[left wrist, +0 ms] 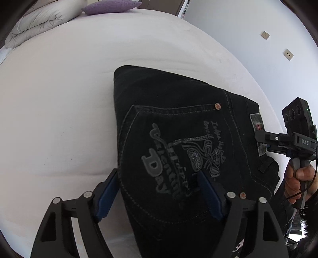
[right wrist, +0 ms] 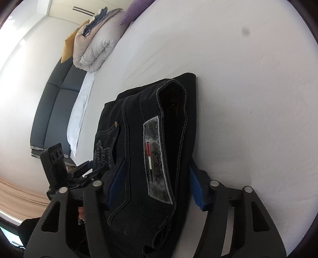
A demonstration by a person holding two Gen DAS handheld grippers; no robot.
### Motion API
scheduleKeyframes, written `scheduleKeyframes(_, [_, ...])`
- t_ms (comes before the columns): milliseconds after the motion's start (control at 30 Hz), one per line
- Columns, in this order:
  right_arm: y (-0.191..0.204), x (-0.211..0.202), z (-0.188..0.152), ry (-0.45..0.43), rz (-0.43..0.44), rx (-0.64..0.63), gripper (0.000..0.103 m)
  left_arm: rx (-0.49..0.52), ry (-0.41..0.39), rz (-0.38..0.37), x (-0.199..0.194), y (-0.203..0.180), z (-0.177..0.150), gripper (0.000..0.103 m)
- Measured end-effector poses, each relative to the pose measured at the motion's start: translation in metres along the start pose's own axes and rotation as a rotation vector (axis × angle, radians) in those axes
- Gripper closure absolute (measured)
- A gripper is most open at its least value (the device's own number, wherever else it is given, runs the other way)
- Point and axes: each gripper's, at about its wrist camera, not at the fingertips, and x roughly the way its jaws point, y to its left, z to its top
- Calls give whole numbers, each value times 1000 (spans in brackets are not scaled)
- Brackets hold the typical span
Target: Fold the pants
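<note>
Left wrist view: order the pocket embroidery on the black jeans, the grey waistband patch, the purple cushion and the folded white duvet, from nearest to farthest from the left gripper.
1. Grey pocket embroidery on the black jeans, just ahead of the left gripper.
2. Grey waistband patch, right, beside the right gripper.
3. Purple cushion and folded white duvet, far end of the bed: too close to call.

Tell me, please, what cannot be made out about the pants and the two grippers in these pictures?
- Pants, left wrist view: the near end is cut off by the bottom edge.
- Left gripper: dark cloth hides whether its pads press.
- Right gripper, right wrist view: the waistband bundle hides the pad contact.
- Pocket lettering: too distorted to read fully.
</note>
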Motion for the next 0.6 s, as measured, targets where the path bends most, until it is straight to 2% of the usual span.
scheduleKeyframes(67, [0,7,4,7,-25,1,70,10,4,25,3,-6,2,34])
scheduleKeyframes(167, [-2,11,5,3,-12,6,76,27,2,41,4,-11,2,40])
scheduleKeyframes(267, [0,13,4,-12,-15,-7,80,34,-9,56,2,-15,0,51])
scheduleKeyframes(333, [6,12,0,-27,-39,-41,83,45,-16,80,-2,-17,-2,64])
scheduleKeyframes(533, [28,-2,-4,-75,-69,-134,88,92,-32,126,-11,-32,-6,79])
scheduleKeyframes(600, [33,-8,-4,-87,-69,-155,88,96,-47,131,-19,-36,-7,81])
